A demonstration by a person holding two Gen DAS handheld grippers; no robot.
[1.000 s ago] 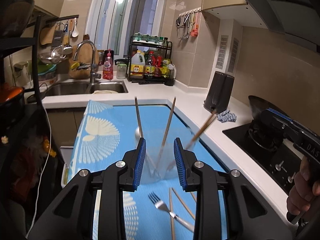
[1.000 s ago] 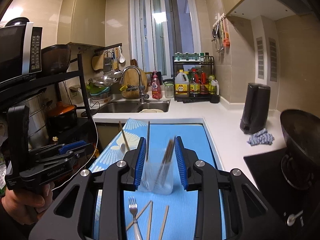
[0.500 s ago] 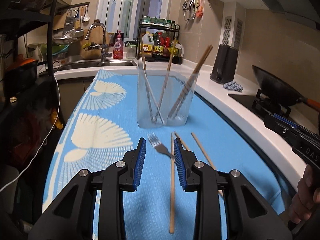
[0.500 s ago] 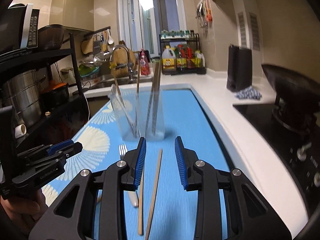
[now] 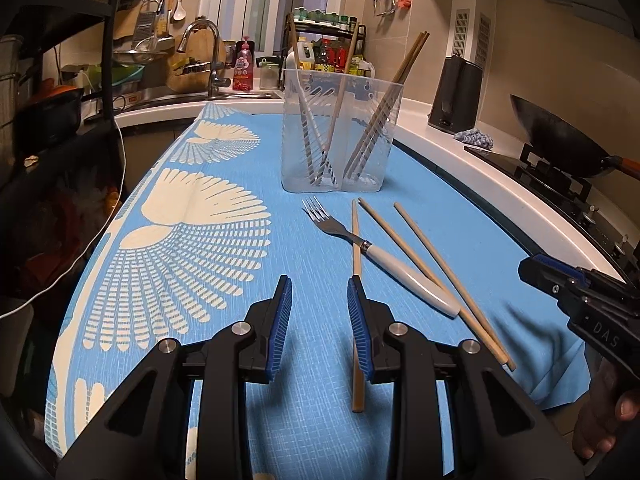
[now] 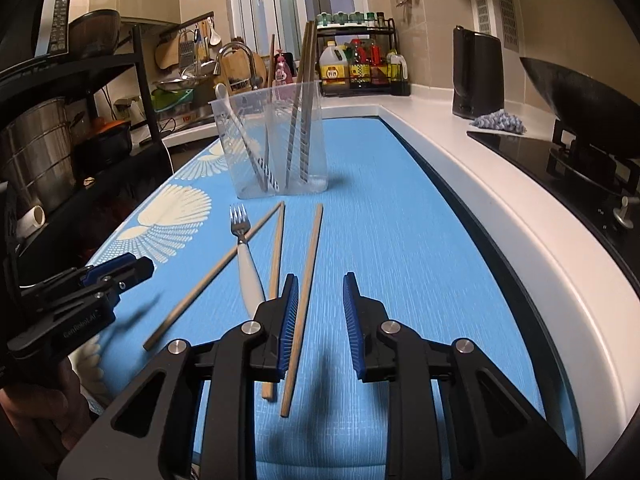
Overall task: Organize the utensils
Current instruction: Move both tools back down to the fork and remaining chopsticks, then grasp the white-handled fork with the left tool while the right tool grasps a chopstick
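A clear plastic holder [image 5: 334, 132] stands upright on the blue mat, with chopsticks and a spoon leaning in it; it also shows in the right wrist view [image 6: 274, 148]. In front of it lie a fork with a white handle [image 5: 376, 252] [image 6: 245, 256] and three loose wooden chopsticks [image 5: 436, 268] [image 6: 306, 292]. My left gripper [image 5: 319, 316] is open and empty, low over the mat, with one chopstick [image 5: 356, 292] passing just under its right finger. My right gripper [image 6: 320, 316] is open and empty, with a chopstick beside its left finger.
The blue mat [image 5: 192, 240] covers the counter. A black wok [image 6: 580, 108] sits on the stove at the right, with a black knife block [image 6: 478, 72] and a cloth [image 6: 498, 124] behind. The sink and tap [image 5: 208, 56] are at the back left, a bottle rack [image 6: 360, 64] at the back.
Both grippers have pulled back from the holder and dropped low toward the mat. The holder now stands farther off and the loose fork and chopsticks lie between it and the fingers.
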